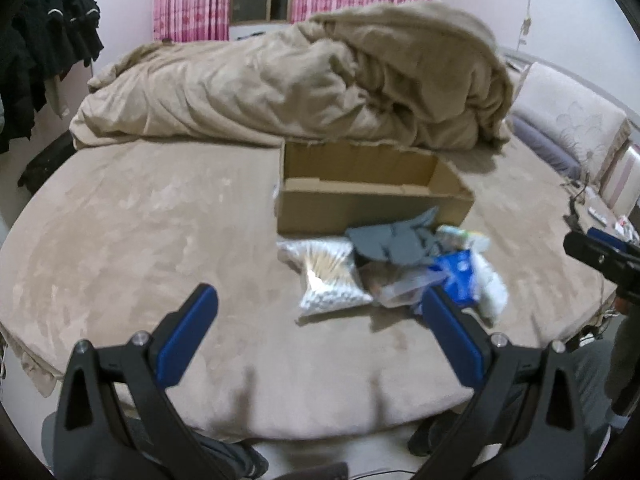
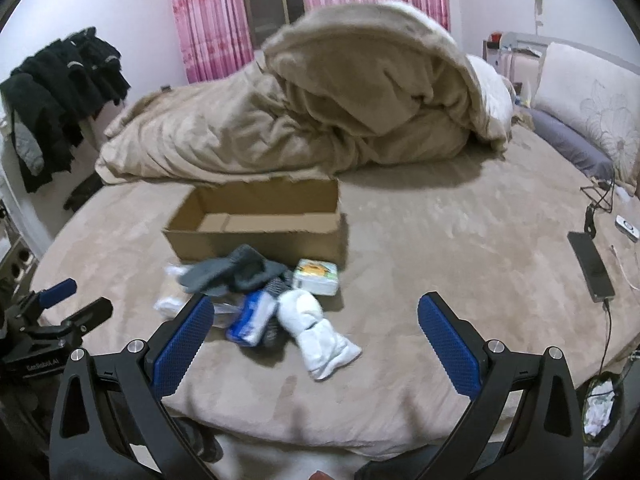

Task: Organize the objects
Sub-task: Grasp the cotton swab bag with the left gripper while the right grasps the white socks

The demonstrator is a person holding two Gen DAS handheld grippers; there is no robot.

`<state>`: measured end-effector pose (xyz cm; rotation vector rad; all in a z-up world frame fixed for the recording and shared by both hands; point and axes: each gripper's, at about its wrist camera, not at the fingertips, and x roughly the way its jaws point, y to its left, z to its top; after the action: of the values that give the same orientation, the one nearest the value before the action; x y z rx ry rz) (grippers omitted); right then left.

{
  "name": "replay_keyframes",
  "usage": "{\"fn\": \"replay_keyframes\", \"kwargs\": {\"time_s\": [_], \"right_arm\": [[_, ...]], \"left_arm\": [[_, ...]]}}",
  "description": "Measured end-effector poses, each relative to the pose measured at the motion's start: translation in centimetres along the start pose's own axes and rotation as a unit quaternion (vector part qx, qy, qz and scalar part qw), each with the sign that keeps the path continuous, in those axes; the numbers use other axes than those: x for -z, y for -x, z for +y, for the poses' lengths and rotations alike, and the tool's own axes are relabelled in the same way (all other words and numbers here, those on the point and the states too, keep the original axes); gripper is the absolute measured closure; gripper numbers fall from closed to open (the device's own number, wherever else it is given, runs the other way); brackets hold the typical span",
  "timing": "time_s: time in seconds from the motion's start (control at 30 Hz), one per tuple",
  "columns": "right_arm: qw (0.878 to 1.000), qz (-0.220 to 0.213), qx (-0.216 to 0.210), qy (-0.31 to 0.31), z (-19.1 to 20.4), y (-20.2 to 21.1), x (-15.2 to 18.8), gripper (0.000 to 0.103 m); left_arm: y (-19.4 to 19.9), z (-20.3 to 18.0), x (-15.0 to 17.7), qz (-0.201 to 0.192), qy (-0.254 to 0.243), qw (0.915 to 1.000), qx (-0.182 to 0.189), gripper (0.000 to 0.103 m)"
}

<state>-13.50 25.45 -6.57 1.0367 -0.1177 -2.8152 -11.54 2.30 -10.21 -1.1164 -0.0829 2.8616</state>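
An open, empty cardboard box [image 1: 372, 196] [image 2: 256, 224] sits on the tan bed. In front of it lies a pile: a bag of cotton swabs [image 1: 328, 276], grey socks [image 1: 396, 240] [image 2: 236, 270], a blue-and-white packet [image 1: 460, 272] [image 2: 252, 318], white socks [image 2: 316, 332] and a tissue pack [image 2: 316, 276]. My left gripper [image 1: 320, 312] is open and empty, close before the pile. My right gripper [image 2: 316, 320] is open and empty, above the bed's near edge with the pile between its fingers. It also shows in the left wrist view [image 1: 600, 256].
A rumpled beige duvet [image 1: 304, 80] [image 2: 312, 112] is heaped right behind the box. A phone on a cable [image 2: 592, 268] and a small white device [image 2: 628, 228] lie at the right. Dark clothes [image 2: 60, 88] hang at the left. Pillows [image 2: 588, 104] lean at the right.
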Motion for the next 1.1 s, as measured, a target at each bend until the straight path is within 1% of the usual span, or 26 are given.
{"fn": "replay_keyframes", "kwargs": {"time_s": [0.07,0.13,0.17,0.27,0.37,0.43,0.47,0.5,0.57,0.6,0.63,0.67,0.7,0.73,0.77,0.8,0.93,1.03,1.1], "right_arm": [[1.0,0.014,0.002,0.0,-0.7,-1.8,0.5,0.0],[1.0,0.03,0.005,-0.005,-1.4,-3.6,1.1,0.0],[0.999,0.036,0.005,-0.003,-1.7,-4.4,1.5,0.0],[0.999,0.048,0.008,0.011,-1.8,-6.1,2.6,0.0],[0.998,0.065,-0.002,0.02,-1.9,-8.2,3.6,0.0],[0.997,0.074,-0.008,0.025,-1.8,-9.3,4.0,0.001],[0.997,0.078,-0.012,0.026,-1.9,-9.8,4.2,0.001],[0.996,0.085,-0.015,0.025,-2.0,-10.5,4.4,0.002],[0.995,0.097,-0.017,0.024,-2.1,-11.6,4.8,0.007],[0.994,0.102,-0.02,0.023,-2.2,-11.9,4.9,0.012],[0.993,0.109,-0.029,0.019,-2.4,-12.4,5.1,0.018],[0.992,0.115,-0.042,0.015,-2.6,-12.6,5.2,0.022],[0.992,0.117,-0.048,0.013,-2.6,-12.6,5.3,0.029],[0.992,0.115,-0.054,0.016,-2.5,-12.5,5.4,0.036],[0.991,0.113,-0.063,0.018,-2.5,-12.3,5.4,0.042],[0.991,0.111,-0.07,0.016,-2.4,-12.1,5.4,0.052],[0.992,0.105,-0.074,0.012,-2.6,-11.3,5.4,0.059],[0.994,0.087,-0.066,0.011,-2.6,-9.8,5.2,0.06],[0.995,0.077,-0.068,0.007,-2.9,-8.9,4.8,0.06]], "left_arm": [[-1.3,0.3,0.2,-0.004,0.001,1.0,-0.007,0.001],[-2.8,0.4,0.4,-0.01,-0.007,0.9996,-0.025,0.001],[-3.4,0.4,0.4,-0.01,-0.011,0.9995,-0.027,0.001],[-5.7,0.8,0.5,0.0,-0.008,0.9996,-0.026,0.002],[-7.9,1.1,0.2,0.01,0.003,0.9999,-0.013,0.003],[-9.2,1.0,0.1,0.013,-0.004,0.9998,-0.014,0.003],[-9.9,0.9,0.1,0.025,-0.007,0.9995,-0.014,0.004],[-10.9,0.9,0.1,0.04,-0.005,0.9992,-0.007,0.011],[-12.4,1.2,0.3,0.066,0.014,0.9976,0.015,0.013],[-12.9,1.3,0.4,0.073,0.017,0.997,0.02,0.016],[-13.3,1.2,0.5,0.073,0.013,0.9972,0.015,0.017],[-13.3,1.0,0.6,0.068,0.005,0.9976,0.012,0.022],[-13.3,0.9,0.6,0.066,-0.002,0.9978,0.011,0.03],[-13.2,0.7,0.7,0.065,-0.004,0.9977,0.018,0.035],[-13.0,0.6,0.8,0.066,-0.004,0.9974,0.028,0.047],[-12.9,0.5,0.9,0.068,-0.005,0.997,0.037,0.051],[-11.6,0.2,1.2,0.058,-0.011,0.9977,0.034,0.057],[-10.1,0.6,1.4,0.049,-0.005,0.9981,0.038,0.059],[-9.1,0.8,1.5,0.044,-0.002,0.9982,0.04,0.059]]}}
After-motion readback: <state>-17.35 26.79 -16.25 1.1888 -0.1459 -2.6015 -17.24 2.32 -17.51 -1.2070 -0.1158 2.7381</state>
